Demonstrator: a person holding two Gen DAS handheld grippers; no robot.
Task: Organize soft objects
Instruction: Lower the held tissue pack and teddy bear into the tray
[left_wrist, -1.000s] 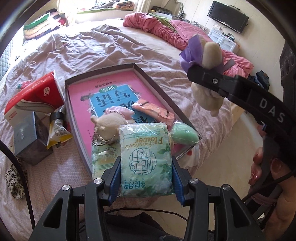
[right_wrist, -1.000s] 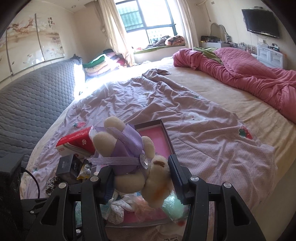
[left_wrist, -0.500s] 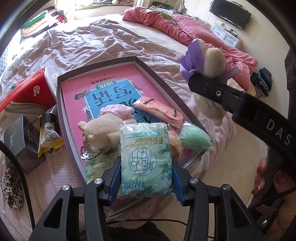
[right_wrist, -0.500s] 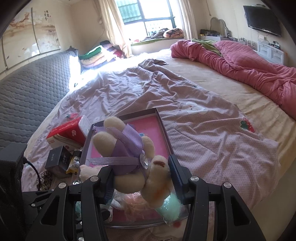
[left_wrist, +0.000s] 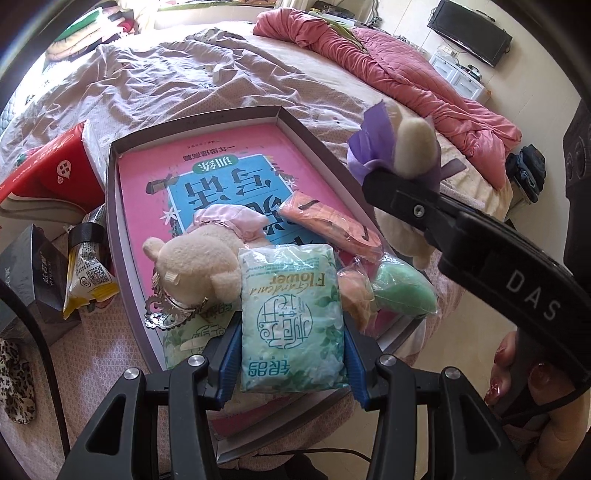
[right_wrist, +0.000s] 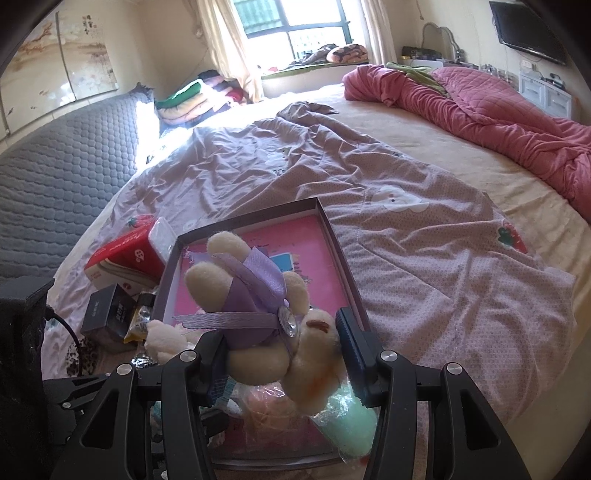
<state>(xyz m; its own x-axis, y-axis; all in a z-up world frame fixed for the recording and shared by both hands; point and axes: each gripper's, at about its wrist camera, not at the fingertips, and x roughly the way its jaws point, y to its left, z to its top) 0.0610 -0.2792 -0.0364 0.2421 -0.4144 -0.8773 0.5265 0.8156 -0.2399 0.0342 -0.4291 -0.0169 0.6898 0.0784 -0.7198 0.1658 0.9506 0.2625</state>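
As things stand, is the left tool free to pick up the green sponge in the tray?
Probably not: the left tool is already clamped on the tissue pack, so the green sponge beside it stays out of its grasp.

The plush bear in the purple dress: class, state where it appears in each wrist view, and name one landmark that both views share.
Left wrist view: the plush bear in the purple dress is at upper right, clamped in the right gripper, above the tray's right edge.
Right wrist view: the bear fills the lower centre, between that gripper's fingers.
Shared landmark: the shallow tray with the pink book.
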